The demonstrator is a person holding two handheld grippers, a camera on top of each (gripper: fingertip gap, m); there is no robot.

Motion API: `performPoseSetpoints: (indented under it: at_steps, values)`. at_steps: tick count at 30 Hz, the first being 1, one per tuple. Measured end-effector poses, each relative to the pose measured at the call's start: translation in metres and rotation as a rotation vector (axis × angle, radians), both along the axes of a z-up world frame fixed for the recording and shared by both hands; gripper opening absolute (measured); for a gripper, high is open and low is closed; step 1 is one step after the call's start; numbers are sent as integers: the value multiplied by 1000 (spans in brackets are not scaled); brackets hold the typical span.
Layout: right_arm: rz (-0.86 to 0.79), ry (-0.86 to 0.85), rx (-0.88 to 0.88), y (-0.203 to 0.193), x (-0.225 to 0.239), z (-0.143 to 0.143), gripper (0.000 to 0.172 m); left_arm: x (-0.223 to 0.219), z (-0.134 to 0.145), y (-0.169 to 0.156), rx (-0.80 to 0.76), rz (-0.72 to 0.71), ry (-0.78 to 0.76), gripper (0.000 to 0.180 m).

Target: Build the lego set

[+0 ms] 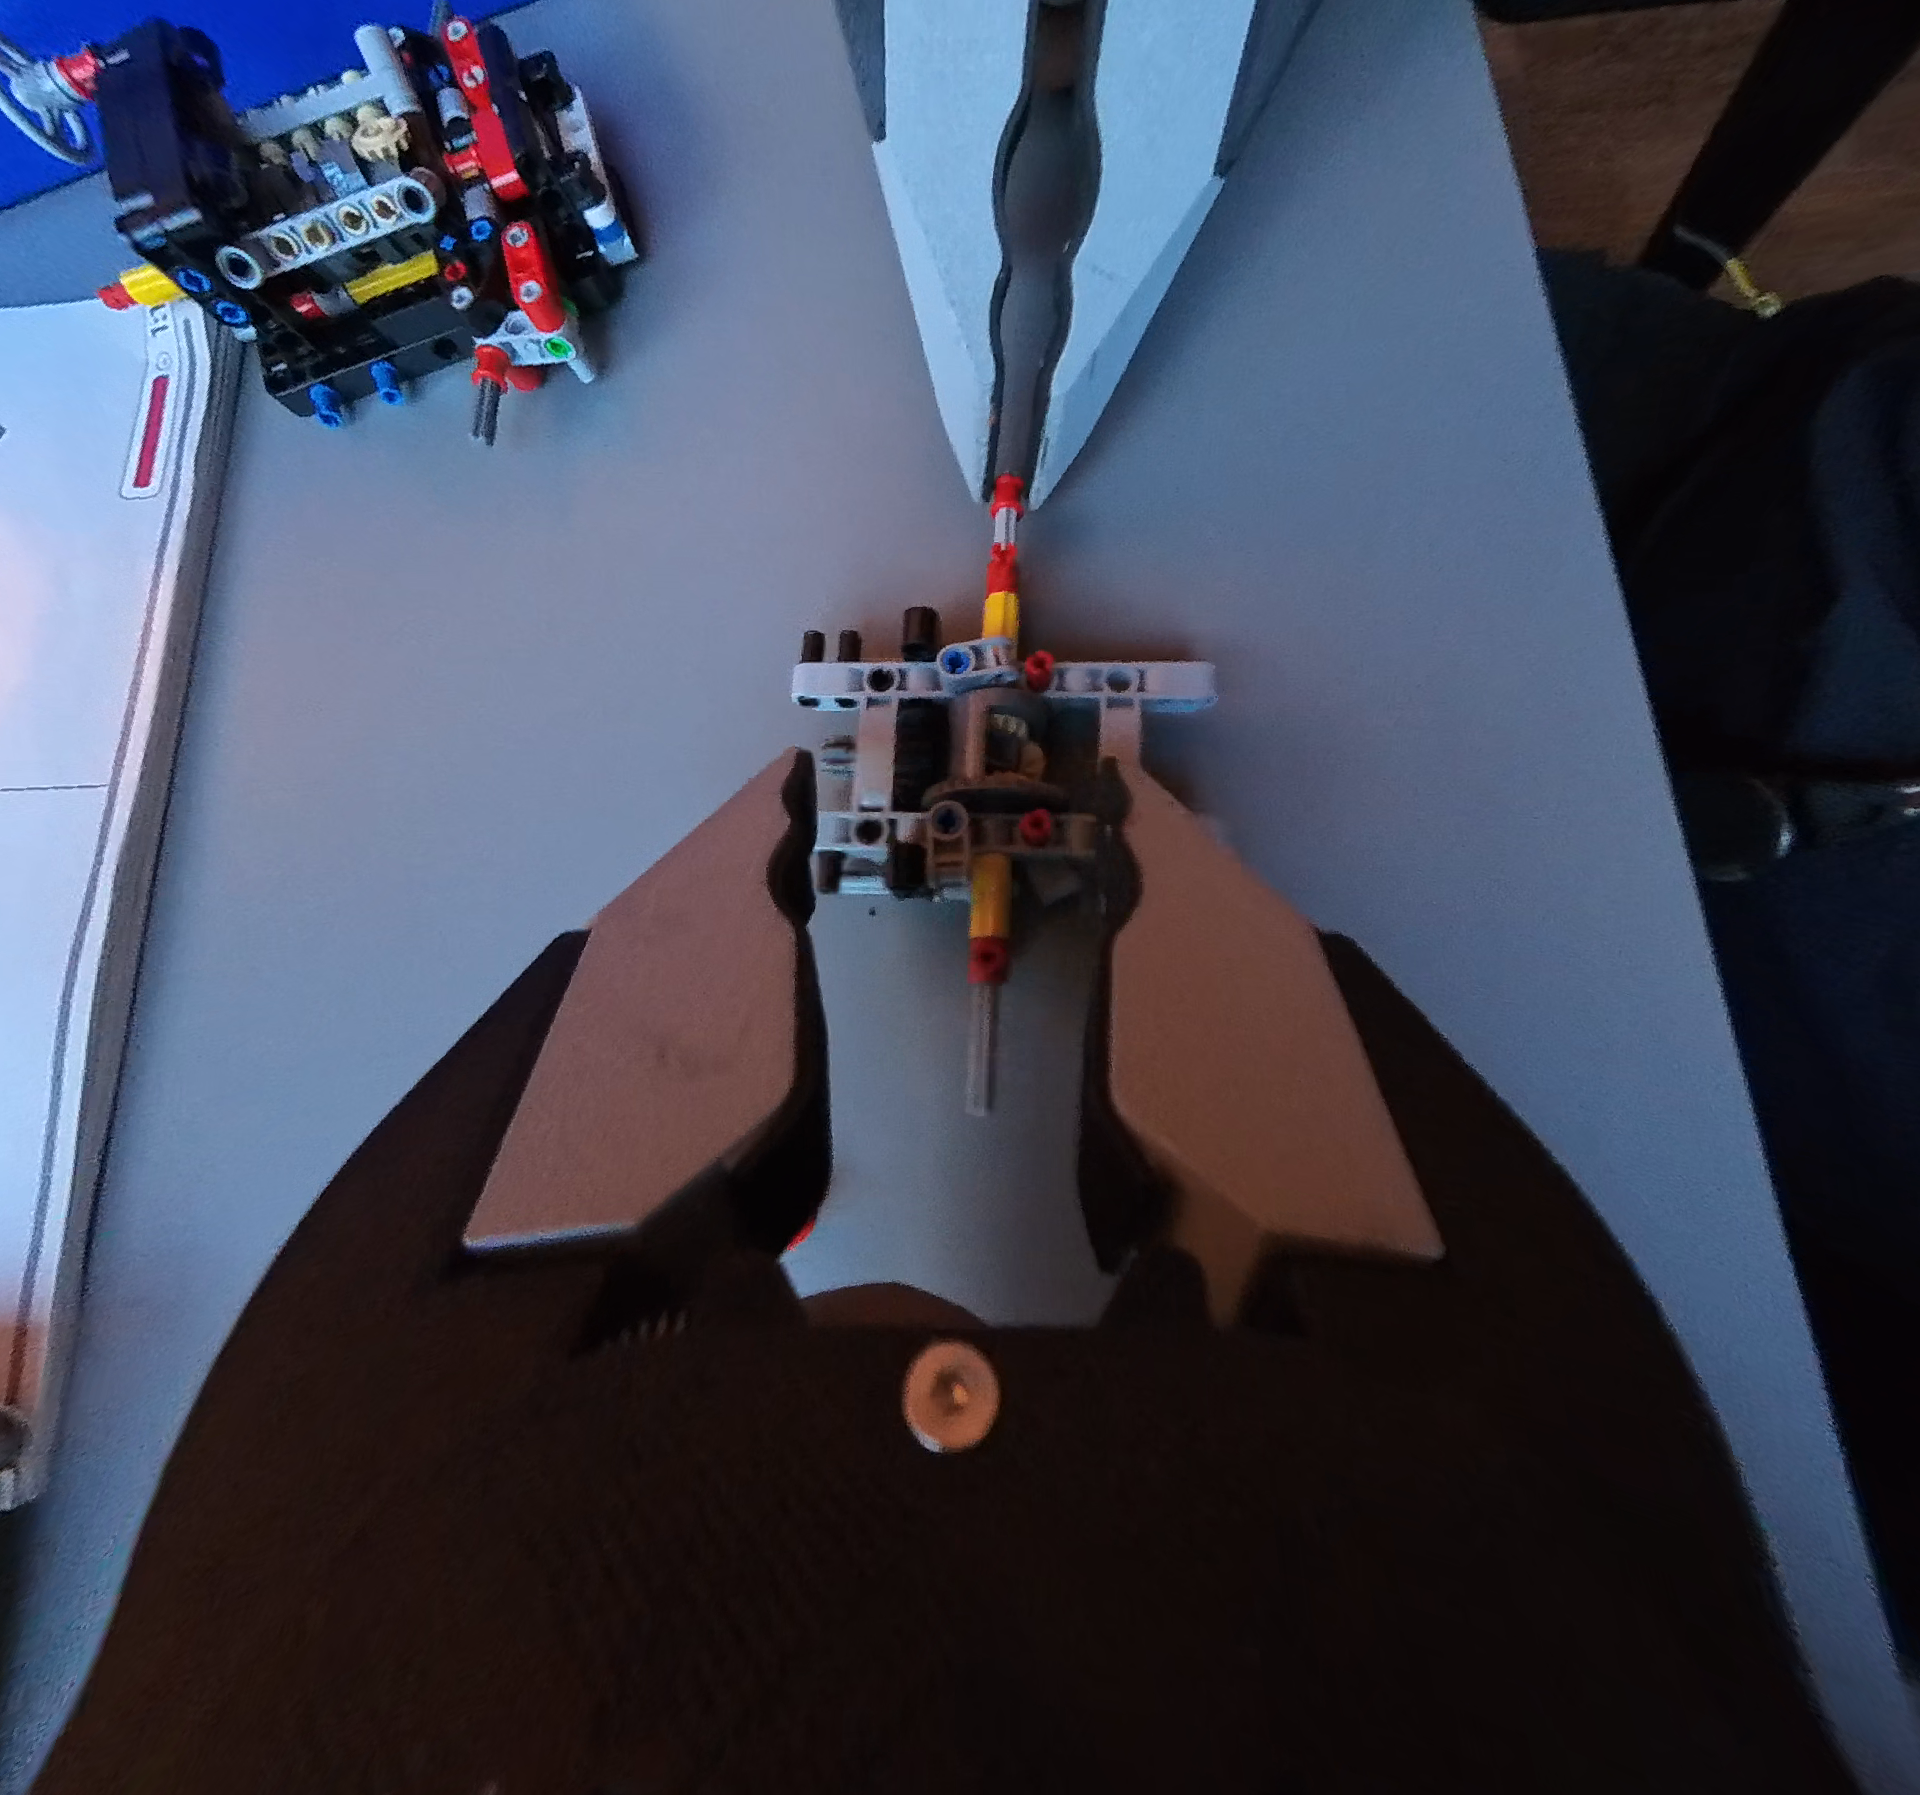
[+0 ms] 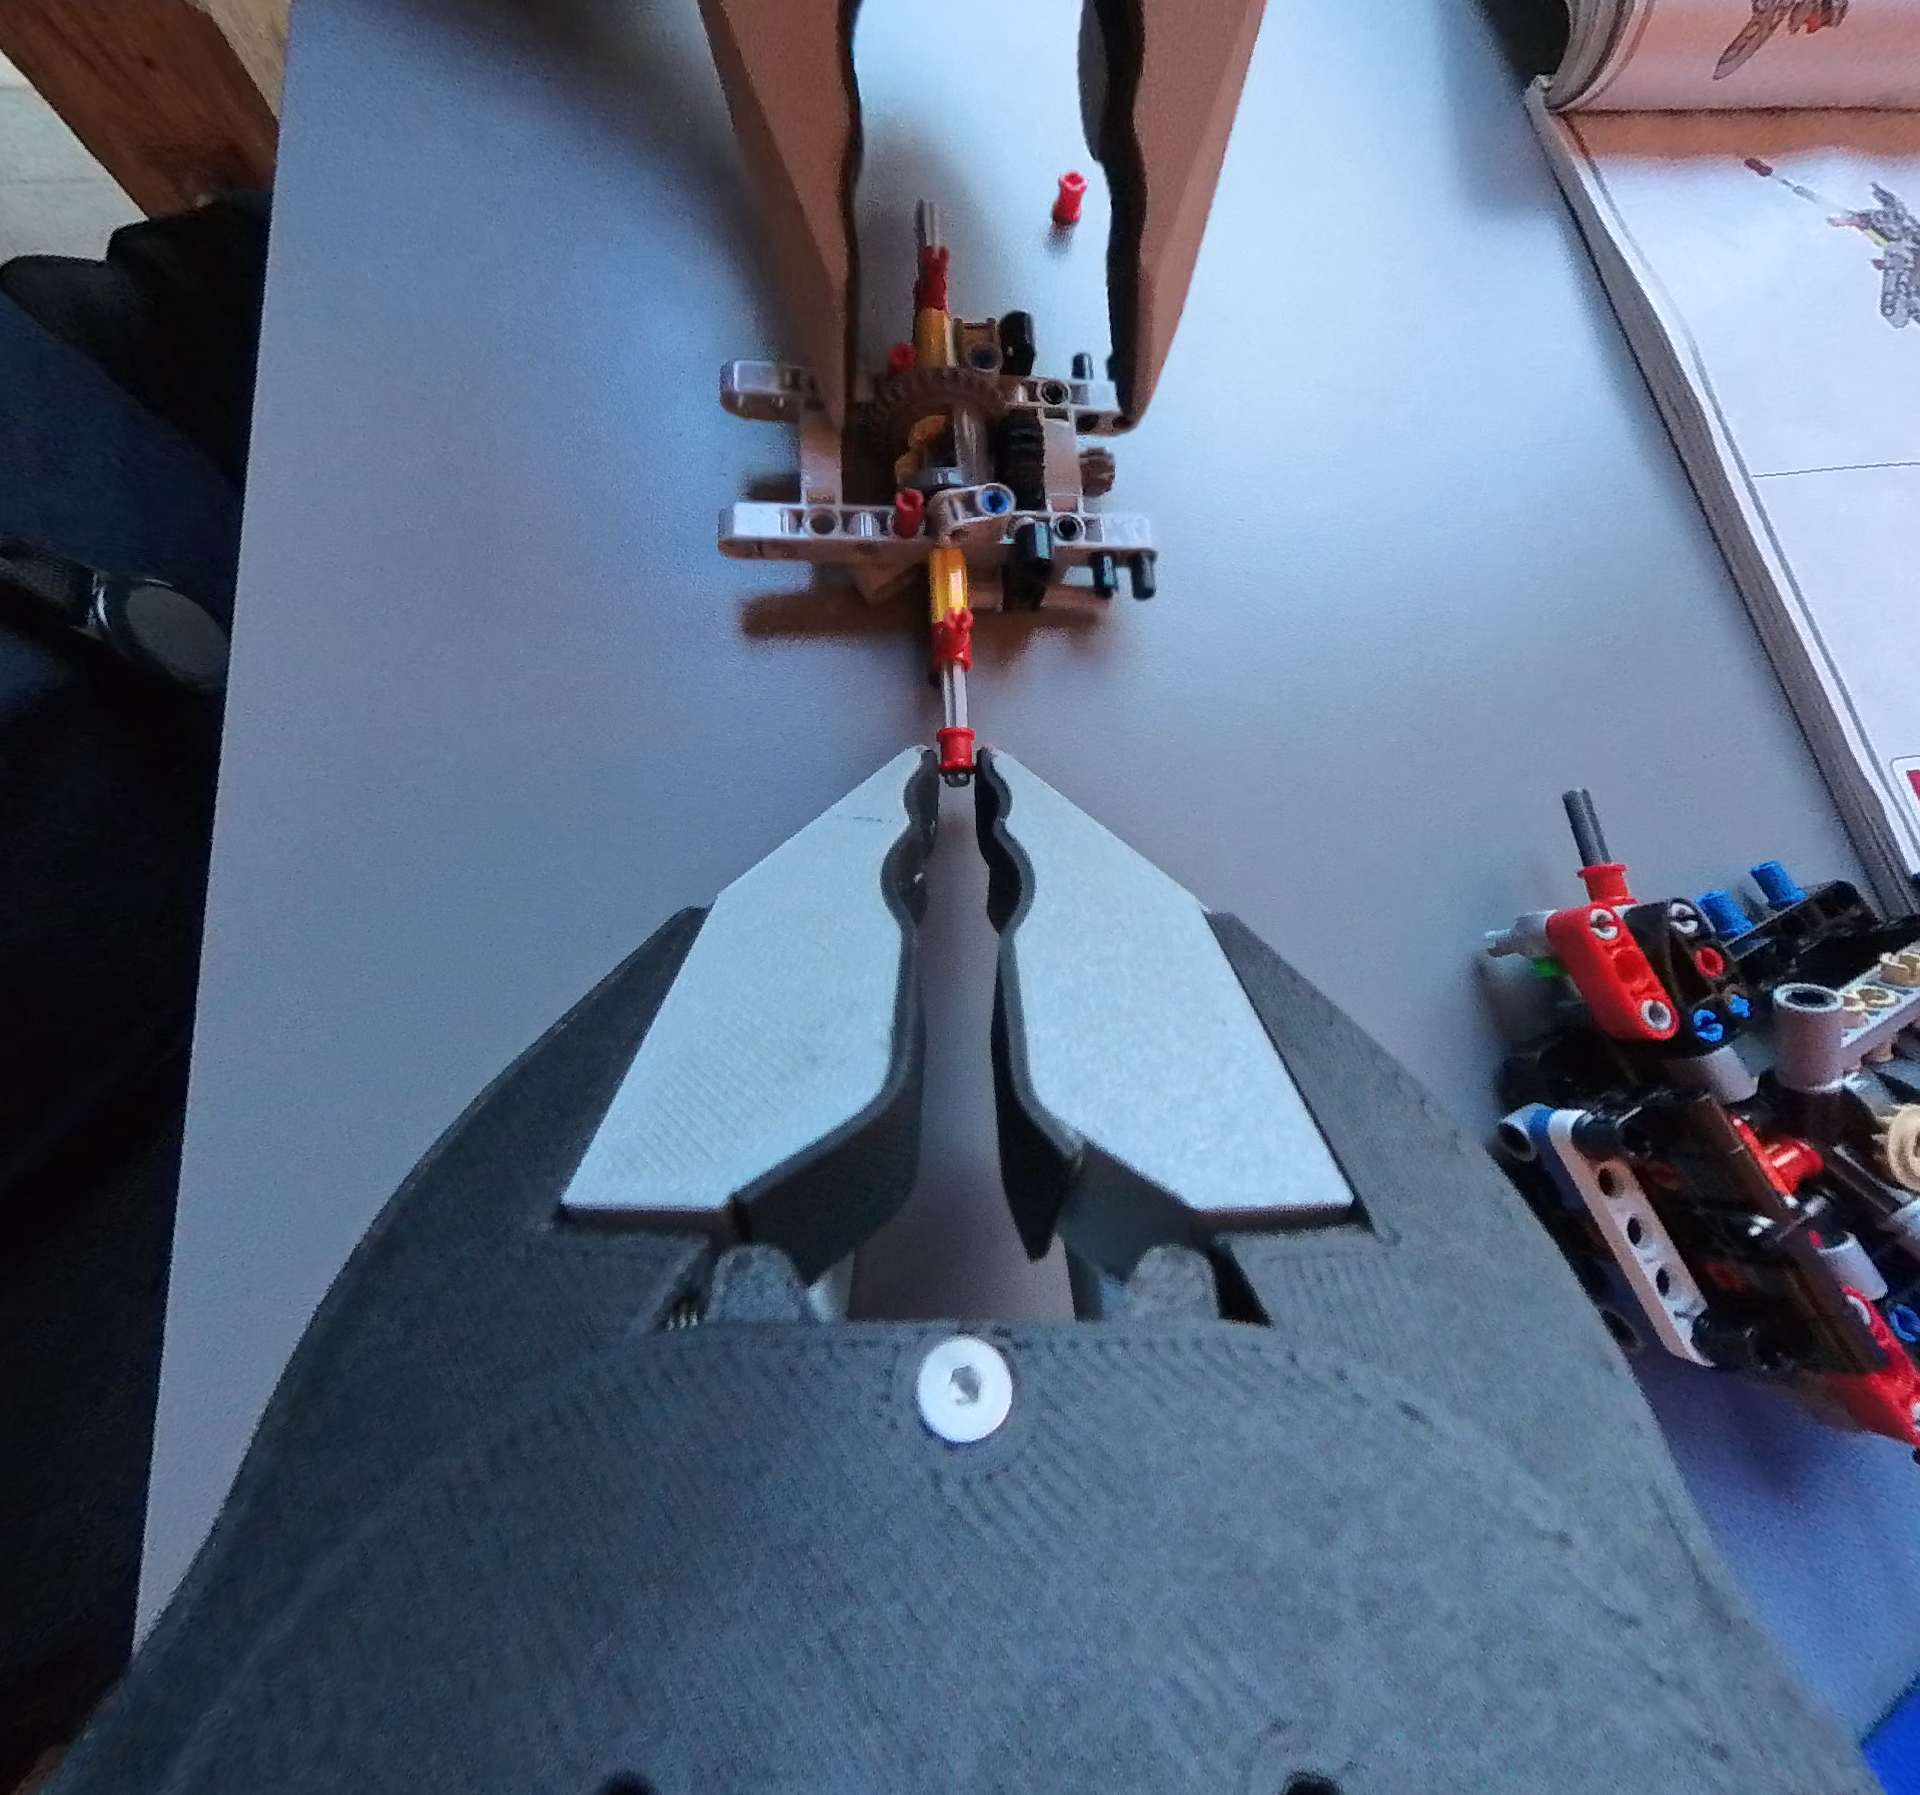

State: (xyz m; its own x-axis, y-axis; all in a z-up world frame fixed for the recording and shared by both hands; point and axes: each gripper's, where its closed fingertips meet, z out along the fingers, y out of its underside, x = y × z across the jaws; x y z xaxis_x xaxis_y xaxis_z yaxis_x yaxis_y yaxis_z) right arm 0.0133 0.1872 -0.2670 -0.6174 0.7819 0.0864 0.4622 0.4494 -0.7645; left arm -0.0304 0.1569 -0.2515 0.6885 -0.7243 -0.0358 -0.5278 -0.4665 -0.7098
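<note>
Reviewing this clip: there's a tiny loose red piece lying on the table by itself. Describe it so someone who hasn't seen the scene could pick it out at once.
Start at the grey table and find the small grey gear assembly at its middle, straddled by the brown-fingered left gripper. Just beyond the assembly, between those fingers, lies a small red bush. Unlike the red bush pinched by the right gripper, it sits on no axle.

Both wrist cameras close above table [image 1: 520,654], facing each other, sharing small brick assembly [image 1: 987,769].
</note>
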Motion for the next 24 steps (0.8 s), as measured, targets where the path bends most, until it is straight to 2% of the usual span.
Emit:
performPoseSetpoints:
  at_steps: [3,7,14,24]
  values:
    - [0,0,1,0,0,0,4,4,2,-3,-20,-10,-37,55]
    - [0,7,6,0,0,0,4,2,-12,-2,-58,6,31,57]
    - [-30,-8,-14,3,-4,1,4,-1,-15,3,-57,32,128,57]
    - [-36,-45,-24,2,-4,0,3,-1,-15,3,-43,35,116,57]
